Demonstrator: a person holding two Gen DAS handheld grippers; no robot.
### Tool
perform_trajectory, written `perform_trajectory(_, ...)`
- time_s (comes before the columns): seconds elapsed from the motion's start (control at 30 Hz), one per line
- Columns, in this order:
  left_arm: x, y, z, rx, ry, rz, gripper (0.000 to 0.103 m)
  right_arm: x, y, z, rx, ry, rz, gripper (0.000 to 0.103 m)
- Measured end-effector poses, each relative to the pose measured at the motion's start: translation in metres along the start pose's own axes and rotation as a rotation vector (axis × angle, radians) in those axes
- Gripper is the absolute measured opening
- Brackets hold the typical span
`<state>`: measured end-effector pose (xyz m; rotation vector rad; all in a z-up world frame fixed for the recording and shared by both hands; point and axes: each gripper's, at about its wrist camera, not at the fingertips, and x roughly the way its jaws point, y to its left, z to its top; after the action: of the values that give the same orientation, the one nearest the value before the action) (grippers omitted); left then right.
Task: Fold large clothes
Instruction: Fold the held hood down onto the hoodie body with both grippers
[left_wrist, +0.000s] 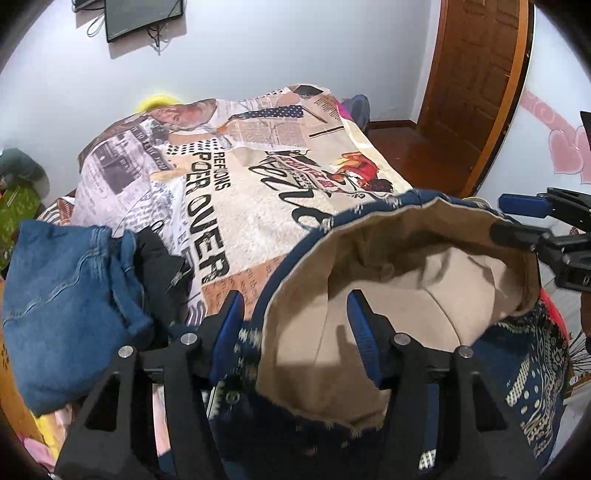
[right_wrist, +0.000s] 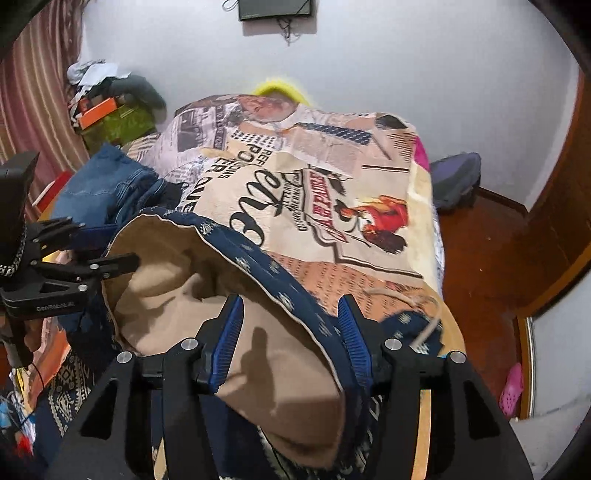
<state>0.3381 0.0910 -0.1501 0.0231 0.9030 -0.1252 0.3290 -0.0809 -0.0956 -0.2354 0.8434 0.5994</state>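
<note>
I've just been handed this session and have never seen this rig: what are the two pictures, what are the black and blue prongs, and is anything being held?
There is no robot arm. A person holds a two-finger gripper in each hand, and each gripper carries a fisheye camera looking forward along its fingers. One picture comes from the left gripper, the other from the right gripper; each also shows the other gripper at its edge. The prongs are the gripper fingers with blue pads. Both grippers are open, and no pad presses on cloth. Under and between them lies a navy patterned hooded garment, its tan-lined hood gaping open. It rests on a bed covered by a newspaper-print blanket. A pile of folded jeans sits at the left.
</note>
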Motion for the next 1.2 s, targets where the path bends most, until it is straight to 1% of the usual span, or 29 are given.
perform_trajectory(0.17,0.015,0.002,0.012,-0.019,-0.011,-0.026,0.057,0.018,0.006,0.009,-0.020,0.011,0.010,0.049)
perform_trajectory(0.23,0.018,0.004,0.016,-0.035,-0.016,-0.037,0.048,0.024,0.006,0.011,-0.003,0.014,0.026,0.049)
perform_trajectory(0.27,0.019,0.004,0.017,-0.042,-0.015,-0.048,0.046,0.027,0.005,0.013,0.013,0.016,0.043,0.049)
perform_trajectory(0.3,0.020,0.004,0.018,-0.048,-0.014,-0.056,0.040,0.029,0.004,0.014,0.024,0.020,0.056,0.049)
perform_trajectory(0.33,0.021,0.005,0.019,-0.053,-0.012,-0.068,0.030,0.031,0.003,0.015,0.030,0.020,0.064,0.048)
perform_trajectory(0.37,0.021,0.004,0.020,-0.054,-0.007,-0.079,0.024,0.031,0.002,0.015,0.039,0.015,0.079,0.046)
perform_trajectory(0.4,0.022,0.004,0.020,-0.055,0.001,-0.093,0.014,0.032,0.002,0.015,0.042,0.013,0.086,0.037)
perform_trajectory(0.43,0.021,0.003,0.019,-0.057,0.008,-0.114,0.010,0.031,0.003,0.015,0.046,0.015,0.095,0.023)
perform_trajectory(0.5,0.018,0.002,0.017,-0.062,0.011,-0.139,0.009,0.030,0.002,0.016,0.054,0.020,0.122,0.010)
perform_trajectory(0.53,0.014,0.001,0.015,-0.066,0.014,-0.161,0.006,0.028,0.002,0.016,0.061,0.019,0.132,0.010)
perform_trajectory(0.63,0.002,-0.003,0.010,-0.076,0.015,-0.206,0.006,0.016,0.001,0.014,0.075,0.003,0.138,0.008)
perform_trajectory(0.73,-0.015,-0.010,0.004,-0.074,0.006,-0.236,0.006,-0.001,-0.001,0.010,0.095,-0.013,0.163,0.007)
perform_trajectory(1.0,-0.068,-0.043,-0.021,-0.020,-0.019,-0.270,0.006,-0.053,0.005,-0.019,0.079,-0.053,0.149,0.007)
perform_trajectory(1.1,-0.084,-0.056,-0.033,-0.003,-0.019,-0.284,0.006,-0.070,0.007,-0.031,0.081,-0.068,0.141,0.007)
perform_trajectory(1.2,-0.092,-0.068,-0.046,0.008,-0.013,-0.281,0.006,-0.084,0.010,-0.047,0.083,-0.079,0.120,0.007)
